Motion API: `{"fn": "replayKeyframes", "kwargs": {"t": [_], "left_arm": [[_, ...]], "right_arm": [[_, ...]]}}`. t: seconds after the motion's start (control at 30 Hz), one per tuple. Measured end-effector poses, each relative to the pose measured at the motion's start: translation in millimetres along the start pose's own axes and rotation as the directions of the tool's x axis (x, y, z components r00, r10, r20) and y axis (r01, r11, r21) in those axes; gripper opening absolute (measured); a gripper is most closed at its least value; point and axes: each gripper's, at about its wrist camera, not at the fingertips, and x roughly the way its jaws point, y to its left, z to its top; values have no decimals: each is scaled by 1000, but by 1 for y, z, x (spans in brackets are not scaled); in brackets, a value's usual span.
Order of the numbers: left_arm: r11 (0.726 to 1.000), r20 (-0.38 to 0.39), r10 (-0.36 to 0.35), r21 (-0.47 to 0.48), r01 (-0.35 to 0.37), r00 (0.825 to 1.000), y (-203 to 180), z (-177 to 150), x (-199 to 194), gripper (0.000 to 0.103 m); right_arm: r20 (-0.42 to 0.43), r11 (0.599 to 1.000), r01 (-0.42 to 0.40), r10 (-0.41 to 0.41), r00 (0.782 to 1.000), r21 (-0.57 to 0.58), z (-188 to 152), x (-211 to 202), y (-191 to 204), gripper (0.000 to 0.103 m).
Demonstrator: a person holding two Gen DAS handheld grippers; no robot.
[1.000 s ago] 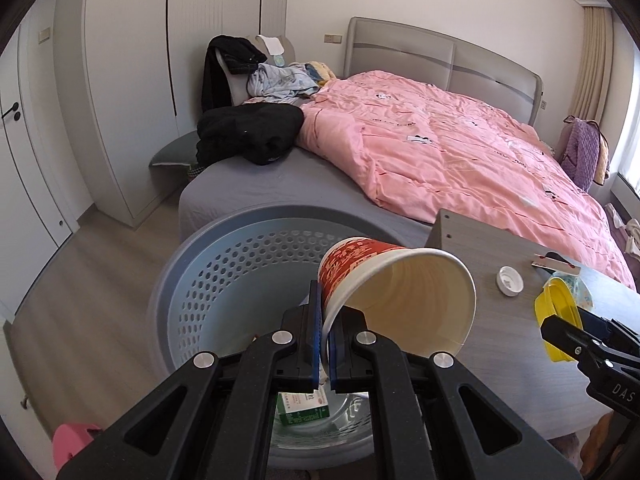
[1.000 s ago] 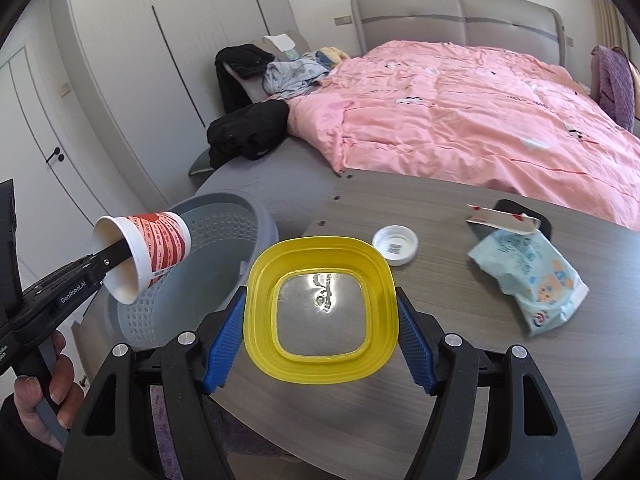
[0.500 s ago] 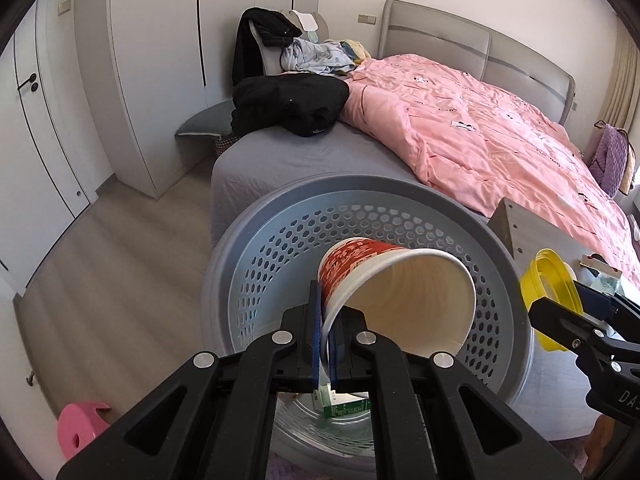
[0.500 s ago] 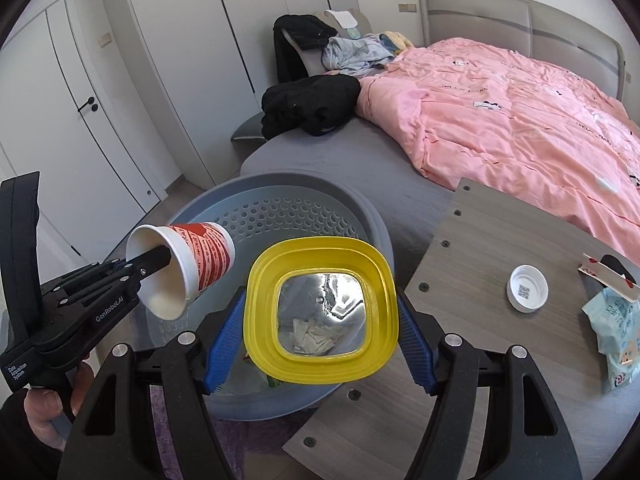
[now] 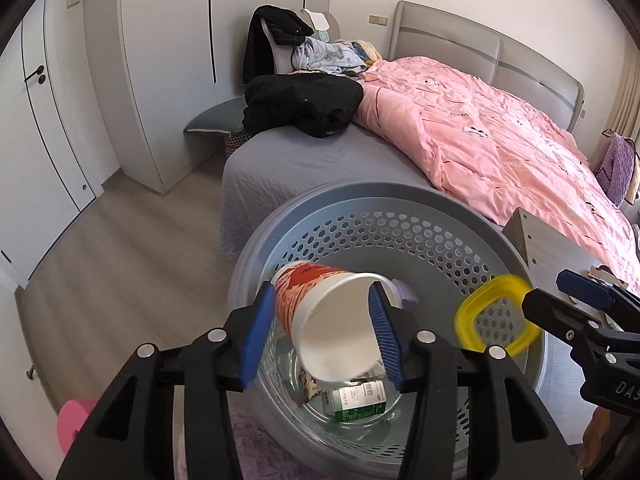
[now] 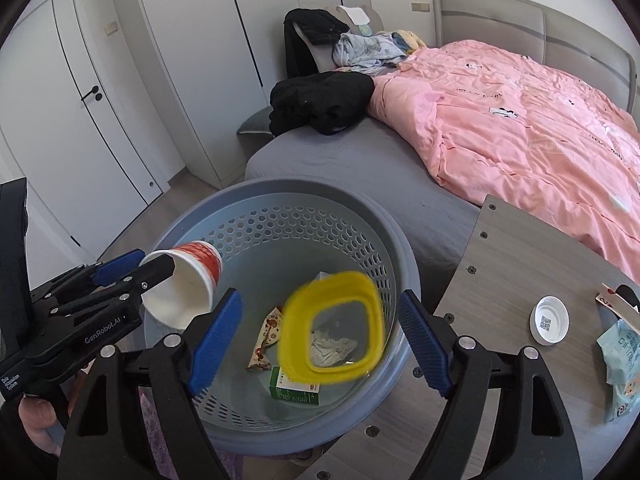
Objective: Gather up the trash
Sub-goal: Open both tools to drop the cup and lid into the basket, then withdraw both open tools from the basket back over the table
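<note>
Both grippers hang over a grey perforated basket (image 5: pixel 360 194) (image 6: pixel 280 186). My left gripper (image 5: pixel 320 300) (image 6: pixel 154 266) is opening. A red-and-white paper cup (image 5: pixel 320 320) (image 6: pixel 188 284) lies tilted between its blue pads, mouth toward the camera, and the pads no longer pinch its rim. My right gripper (image 6: pixel 320 300) (image 5: pixel 546 290) is opening too. A yellow square lid (image 6: pixel 294 332) (image 5: pixel 464 320) is blurred and loose between its spread fingers, clear of both pads, above the basket's inside.
In the basket lie a green carton (image 6: pixel 294 390), a wrapper (image 6: pixel 266 336) and crumpled tissue (image 6: pixel 332 346). The wooden table (image 6: pixel 500 280) to the right holds a white cap (image 6: pixel 548 320) and a blue packet (image 6: pixel 620 360). A bed with a pink quilt (image 6: pixel 520 120) is behind, and a pink stool (image 5: pixel 74 422) is on the floor.
Both grippers came over the basket, the left shut on the cup's rim, the right holding the lid. Now both sets of jaws have spread and the cup and lid are loose.
</note>
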Motion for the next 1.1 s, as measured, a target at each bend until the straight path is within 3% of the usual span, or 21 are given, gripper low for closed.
{"fn": "replayKeyframes", "kwargs": {"t": [1.1], "left_arm": [[999,34,42,5,-42,999,0,-5,-24,73]], "right_arm": [[28,1000,-4,4,1000,26,-13,-21,2,82]]}}
